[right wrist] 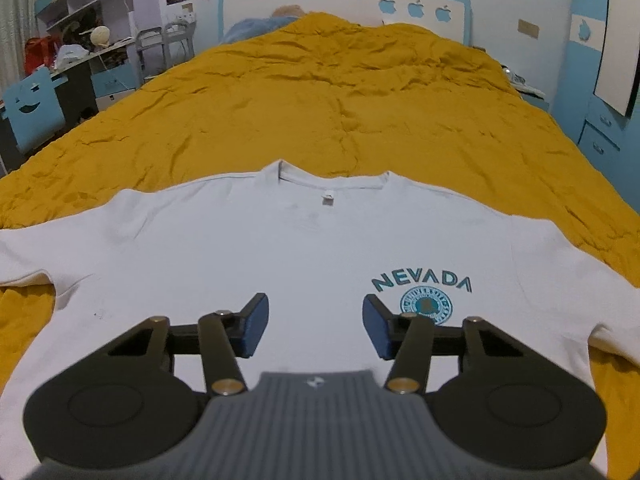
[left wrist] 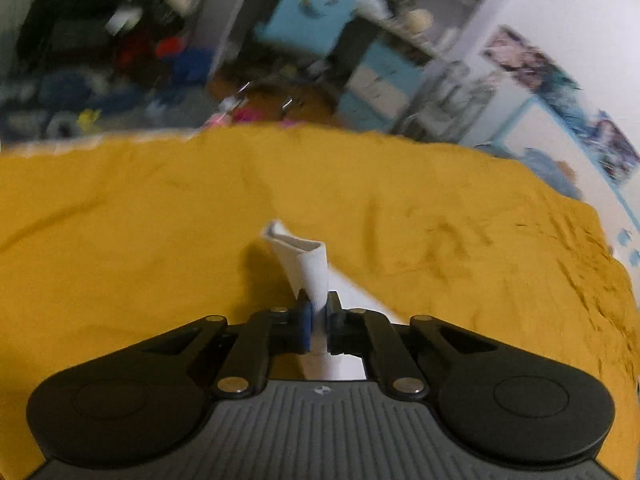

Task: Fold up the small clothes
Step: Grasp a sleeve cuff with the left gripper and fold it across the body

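A white T-shirt (right wrist: 280,248) with a teal NEVADA print (right wrist: 424,282) lies flat, front up, on the yellow bedspread (right wrist: 340,100), collar toward the headboard. My right gripper (right wrist: 316,330) is open and empty, hovering over the shirt's lower chest. In the left wrist view, my left gripper (left wrist: 318,314) is shut on a bunched piece of the white shirt (left wrist: 310,268), lifted above the bedspread (left wrist: 120,232). More white fabric trails off to the right below it. I cannot tell which part of the shirt it is.
The bed's left edge faces a cluttered desk with a blue chair (right wrist: 34,108) and shelves (right wrist: 84,4). A blue and white headboard (right wrist: 344,4) stands at the far end. A blue drawer unit (right wrist: 600,132) stands at the right.
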Action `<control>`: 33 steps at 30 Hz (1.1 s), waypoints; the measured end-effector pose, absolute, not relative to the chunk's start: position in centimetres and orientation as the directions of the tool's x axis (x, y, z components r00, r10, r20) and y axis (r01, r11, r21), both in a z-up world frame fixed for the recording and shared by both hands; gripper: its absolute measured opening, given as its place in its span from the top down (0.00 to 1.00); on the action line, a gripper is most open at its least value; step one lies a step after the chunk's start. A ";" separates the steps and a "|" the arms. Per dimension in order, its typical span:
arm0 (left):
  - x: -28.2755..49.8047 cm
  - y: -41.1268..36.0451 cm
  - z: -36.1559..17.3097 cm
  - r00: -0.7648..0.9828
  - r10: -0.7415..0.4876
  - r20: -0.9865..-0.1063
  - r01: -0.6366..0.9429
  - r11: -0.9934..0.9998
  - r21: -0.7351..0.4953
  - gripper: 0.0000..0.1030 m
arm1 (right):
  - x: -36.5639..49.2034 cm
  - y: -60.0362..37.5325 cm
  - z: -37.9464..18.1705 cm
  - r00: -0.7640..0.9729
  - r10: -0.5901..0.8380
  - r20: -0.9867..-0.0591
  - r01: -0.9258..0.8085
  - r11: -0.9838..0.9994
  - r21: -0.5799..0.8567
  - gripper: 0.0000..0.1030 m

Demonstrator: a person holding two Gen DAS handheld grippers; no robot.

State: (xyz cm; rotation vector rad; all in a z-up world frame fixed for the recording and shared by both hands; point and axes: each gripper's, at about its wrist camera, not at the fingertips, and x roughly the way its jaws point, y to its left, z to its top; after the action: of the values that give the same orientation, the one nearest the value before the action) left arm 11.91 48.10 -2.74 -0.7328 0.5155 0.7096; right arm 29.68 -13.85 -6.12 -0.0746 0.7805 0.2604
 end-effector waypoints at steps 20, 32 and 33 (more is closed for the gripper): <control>26.0 9.8 3.6 0.787 -0.042 -0.615 0.015 0.999 -0.049 0.94 | 28.5 -16.6 -5.5 0.690 0.215 -0.691 -0.223 0.972 0.081 0.56; 26.5 7.4 -6.8 0.541 -0.293 -0.788 0.132 0.955 -0.264 0.56 | 26.7 -18.8 -8.1 0.631 0.196 -0.750 -0.163 0.980 0.118 0.56; 26.8 7.5 -6.7 0.533 -0.332 -0.779 0.135 0.942 -0.309 0.52 | 26.6 -18.7 -8.3 0.628 0.199 -0.753 -0.164 0.979 0.122 0.56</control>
State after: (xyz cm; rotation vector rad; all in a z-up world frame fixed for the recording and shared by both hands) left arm 26.81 7.47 -6.74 -0.2213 0.9713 -0.2810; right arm 26.60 -18.71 -8.29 0.0432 0.8678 0.2077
